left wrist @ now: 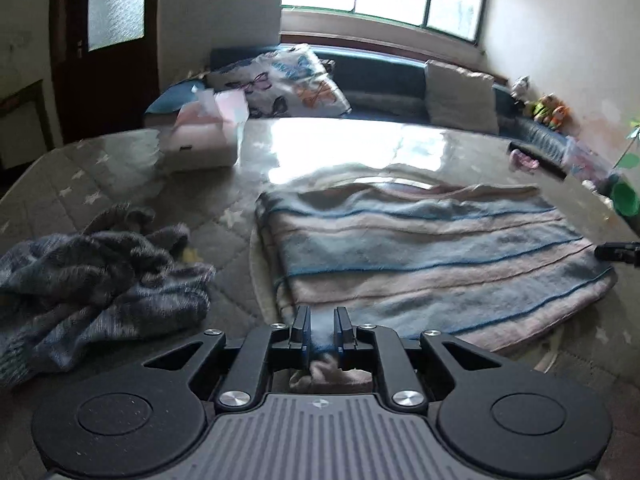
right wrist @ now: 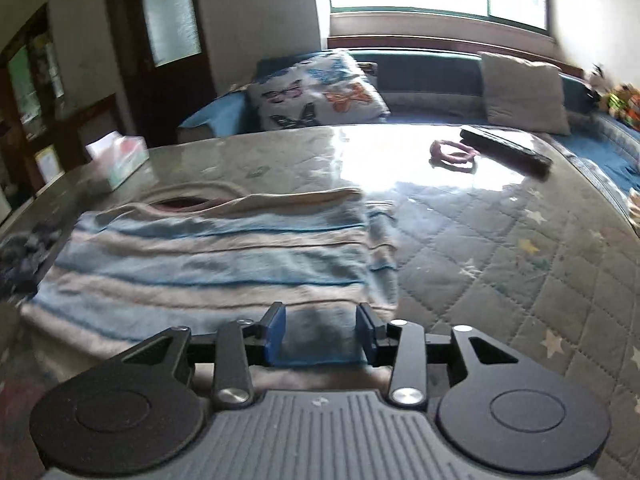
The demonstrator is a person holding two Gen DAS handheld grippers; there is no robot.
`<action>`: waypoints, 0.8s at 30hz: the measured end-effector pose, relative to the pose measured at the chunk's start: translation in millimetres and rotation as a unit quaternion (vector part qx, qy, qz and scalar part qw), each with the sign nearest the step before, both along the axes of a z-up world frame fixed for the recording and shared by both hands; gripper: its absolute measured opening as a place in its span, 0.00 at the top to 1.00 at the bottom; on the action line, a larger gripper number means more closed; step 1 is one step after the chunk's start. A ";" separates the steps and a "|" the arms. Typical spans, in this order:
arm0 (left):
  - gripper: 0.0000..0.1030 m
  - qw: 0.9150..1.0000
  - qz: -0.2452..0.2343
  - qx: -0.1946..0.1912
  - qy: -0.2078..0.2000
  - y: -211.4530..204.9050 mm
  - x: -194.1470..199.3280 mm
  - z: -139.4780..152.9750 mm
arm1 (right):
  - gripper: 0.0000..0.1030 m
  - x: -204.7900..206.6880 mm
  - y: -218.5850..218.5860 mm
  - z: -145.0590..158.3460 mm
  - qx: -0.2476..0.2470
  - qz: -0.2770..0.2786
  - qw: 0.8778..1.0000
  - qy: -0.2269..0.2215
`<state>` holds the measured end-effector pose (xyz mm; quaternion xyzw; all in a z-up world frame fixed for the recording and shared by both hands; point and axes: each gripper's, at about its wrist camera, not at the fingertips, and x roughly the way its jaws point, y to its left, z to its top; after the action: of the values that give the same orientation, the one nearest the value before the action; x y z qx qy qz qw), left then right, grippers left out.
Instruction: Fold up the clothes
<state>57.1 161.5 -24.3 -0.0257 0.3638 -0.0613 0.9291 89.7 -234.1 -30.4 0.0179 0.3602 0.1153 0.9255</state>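
A crumpled grey knit garment (left wrist: 100,268) lies unfolded at the left of the quilt-covered bench (left wrist: 120,184). At centre, a striped sweater (left wrist: 432,248) lies folded flat. The left hand-held gripper (left wrist: 320,330) pinches its near edge; the right hand-held gripper (right wrist: 322,334) stands open over it.

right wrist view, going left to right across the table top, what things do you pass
white tissue box → folded blue and grey striped knit garment → pink hair tie → flat black remote-like bar
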 end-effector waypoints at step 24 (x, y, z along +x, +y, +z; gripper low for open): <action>0.92 0.995 -0.043 -0.071 0.054 3.6 -44.3 -0.4 | 0.96 -45.0 -43.9 -6.5 0.023 -0.020 0.998 0.063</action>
<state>12.7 165.1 -24.7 -0.0794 0.4088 -0.1254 0.9005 44.7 -278.0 -36.9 0.0539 0.4144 0.1033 0.9026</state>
